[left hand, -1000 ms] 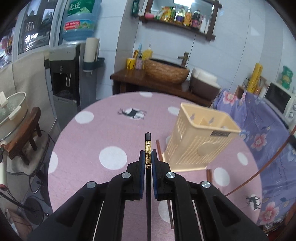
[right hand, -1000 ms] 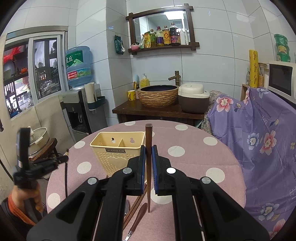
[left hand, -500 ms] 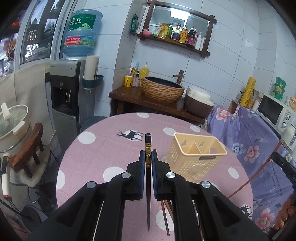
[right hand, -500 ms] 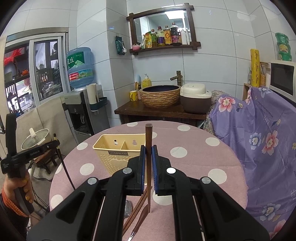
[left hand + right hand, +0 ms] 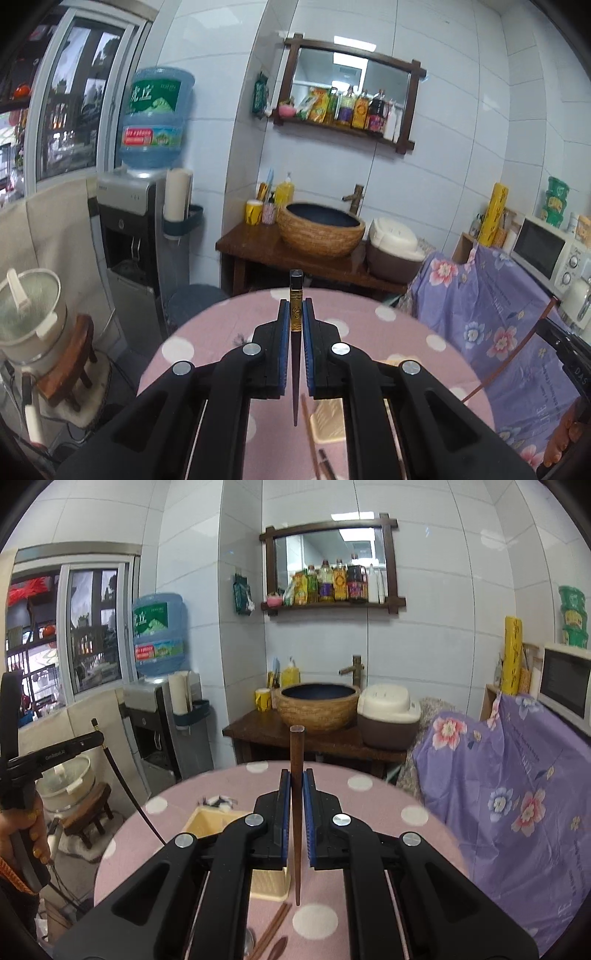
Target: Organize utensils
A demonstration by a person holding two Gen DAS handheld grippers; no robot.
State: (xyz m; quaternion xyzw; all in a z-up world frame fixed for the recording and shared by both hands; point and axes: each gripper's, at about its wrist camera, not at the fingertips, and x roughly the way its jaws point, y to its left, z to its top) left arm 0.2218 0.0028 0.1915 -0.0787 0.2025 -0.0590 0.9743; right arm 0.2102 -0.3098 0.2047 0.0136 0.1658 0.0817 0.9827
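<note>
My left gripper [image 5: 295, 314] is shut on a dark chopstick with a gold band [image 5: 296, 317], held upright well above the pink dotted table [image 5: 207, 339]. My right gripper [image 5: 295, 786] is shut on a brown wooden chopstick [image 5: 296, 753], also upright. The cream utensil basket [image 5: 207, 821] stands on the table below and left of the right gripper; the left wrist view shows only a part of it [image 5: 328, 421] under the fingers. The left gripper also shows at the left of the right wrist view [image 5: 96, 734].
More brown chopsticks [image 5: 273, 928] and a spoon [image 5: 275, 949] lie on the table near its front edge. A purple flowered cloth [image 5: 517, 775] covers furniture to the right. A wooden counter with a woven basin [image 5: 317, 707] stands behind the table.
Both grippers have risen and tilted up with their chopsticks. The basket has dropped low in both views and is now mostly hidden under the fingers.
</note>
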